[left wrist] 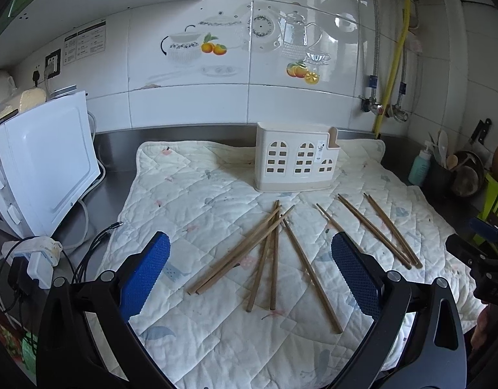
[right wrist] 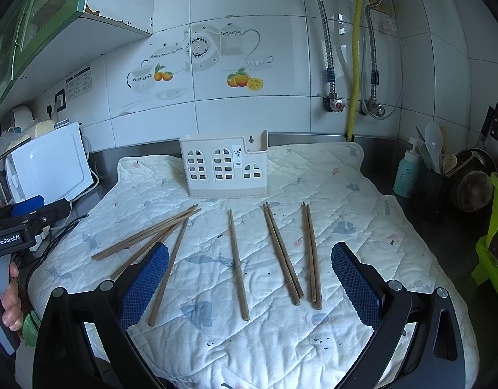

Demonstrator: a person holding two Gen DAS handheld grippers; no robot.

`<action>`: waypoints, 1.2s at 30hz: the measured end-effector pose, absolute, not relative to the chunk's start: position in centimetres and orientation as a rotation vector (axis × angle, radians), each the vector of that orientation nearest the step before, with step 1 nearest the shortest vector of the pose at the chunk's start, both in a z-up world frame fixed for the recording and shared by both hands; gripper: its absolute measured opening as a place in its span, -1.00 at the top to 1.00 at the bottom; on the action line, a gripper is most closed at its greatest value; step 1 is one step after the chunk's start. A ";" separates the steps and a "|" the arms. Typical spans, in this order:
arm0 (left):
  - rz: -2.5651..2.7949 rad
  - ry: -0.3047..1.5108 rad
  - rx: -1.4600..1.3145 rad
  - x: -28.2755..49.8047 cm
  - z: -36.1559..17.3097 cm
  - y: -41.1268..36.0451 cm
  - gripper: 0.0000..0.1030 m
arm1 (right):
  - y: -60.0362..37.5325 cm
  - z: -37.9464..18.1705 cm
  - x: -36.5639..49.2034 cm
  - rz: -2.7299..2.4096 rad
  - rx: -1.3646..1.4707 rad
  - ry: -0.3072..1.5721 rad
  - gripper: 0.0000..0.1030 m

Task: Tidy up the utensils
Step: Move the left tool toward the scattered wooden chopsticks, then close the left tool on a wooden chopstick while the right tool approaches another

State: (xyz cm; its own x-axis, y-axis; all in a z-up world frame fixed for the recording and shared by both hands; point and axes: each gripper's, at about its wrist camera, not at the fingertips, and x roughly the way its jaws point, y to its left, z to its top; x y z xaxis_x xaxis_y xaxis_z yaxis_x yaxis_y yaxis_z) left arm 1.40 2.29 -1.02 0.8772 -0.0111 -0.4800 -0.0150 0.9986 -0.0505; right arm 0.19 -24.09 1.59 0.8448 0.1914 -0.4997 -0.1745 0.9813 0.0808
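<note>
Several brown wooden chopsticks lie on a quilted white mat [left wrist: 197,201]. A crossed pile of chopsticks [left wrist: 265,253] lies in the middle of the left wrist view, with two pairs [left wrist: 378,233] to the right. In the right wrist view a single chopstick [right wrist: 238,264] and two pairs [right wrist: 283,253] lie between my fingers, and the pile [right wrist: 151,236] lies left. A cream utensil holder [left wrist: 294,162] with window cutouts stands upright at the mat's back; it also shows in the right wrist view [right wrist: 223,165]. My left gripper [left wrist: 250,275] is open and empty above the pile. My right gripper [right wrist: 249,285] is open and empty.
A white appliance [left wrist: 44,168] stands at the left with a power strip and cables [left wrist: 38,259]. A teal bottle [right wrist: 406,175], a black utensil pot [right wrist: 432,191] and a green rack [right wrist: 495,236] stand at the right. Tiled wall and pipes are behind.
</note>
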 end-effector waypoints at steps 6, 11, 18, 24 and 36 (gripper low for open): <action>-0.001 0.509 -0.054 1.8 -1.3 3.4 -0.89 | -24.4 1.2 0.3 0.177 0.025 0.516 -0.88; -0.027 0.532 -0.038 2.4 -1.8 4.8 -0.60 | -25.1 1.0 0.1 0.166 0.029 0.479 -0.87; -0.084 0.597 -0.011 4.0 -4.1 6.8 -0.03 | -25.9 0.3 0.7 0.155 0.040 0.501 -0.86; -0.170 0.682 0.033 6.0 -7.0 7.5 0.28 | -26.1 -0.9 1.4 0.152 0.051 0.546 -0.86; -0.242 0.794 0.122 10.7 -10.8 7.6 0.52 | -26.0 -2.6 3.2 0.153 0.068 0.609 -0.85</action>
